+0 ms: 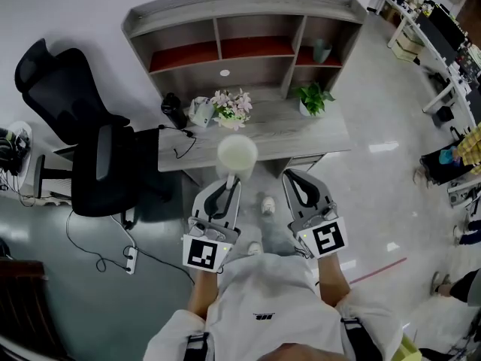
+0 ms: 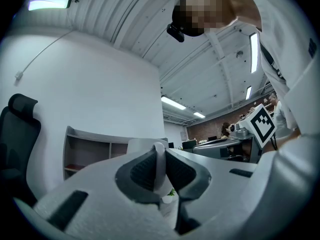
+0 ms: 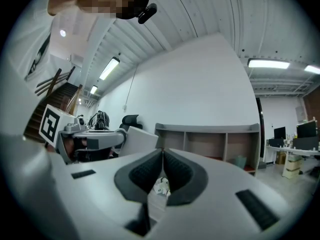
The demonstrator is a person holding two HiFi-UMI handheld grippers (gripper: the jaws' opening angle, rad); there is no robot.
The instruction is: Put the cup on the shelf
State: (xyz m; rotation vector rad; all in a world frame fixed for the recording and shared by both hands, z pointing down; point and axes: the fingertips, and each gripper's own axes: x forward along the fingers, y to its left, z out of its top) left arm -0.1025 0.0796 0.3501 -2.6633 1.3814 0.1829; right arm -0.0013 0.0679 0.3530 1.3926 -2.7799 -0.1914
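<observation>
Noted at lower centre of the head view: left tool (image 1: 231,179), clamped on a white cup (image 1: 237,155), with the thin wall pinched between the two dark pads (confirmed in the left gripper view, where the wall stands upright in the grip). Cup carried mouth-up at the tool's tip. In the frame, overlapping the front edge of the grey tabletop (image 1: 301,134). Not on the shelf (image 1: 240,10).

Just to the right: right tool (image 1: 294,177), pads pressed together on each other, gripping nothing. Marker cubes of both tools low in the frame, close to the person's white shirt (image 1: 263,307).

At top centre: grey shelf against the white wall, divided into several compartments, with red inner boards. On the board in the right-hand compartment, a pale green vessel (image 1: 322,50).

On the tabletop in front of the shelf: a bunch of pink and white flowers (image 1: 233,107). To their right, a potted green plant (image 1: 314,98). To their left, a black object (image 1: 172,110), kind not determinable.

At left of the frame: black office chair (image 1: 83,119). Below it on the floor, a white power strip (image 1: 131,259).
</observation>
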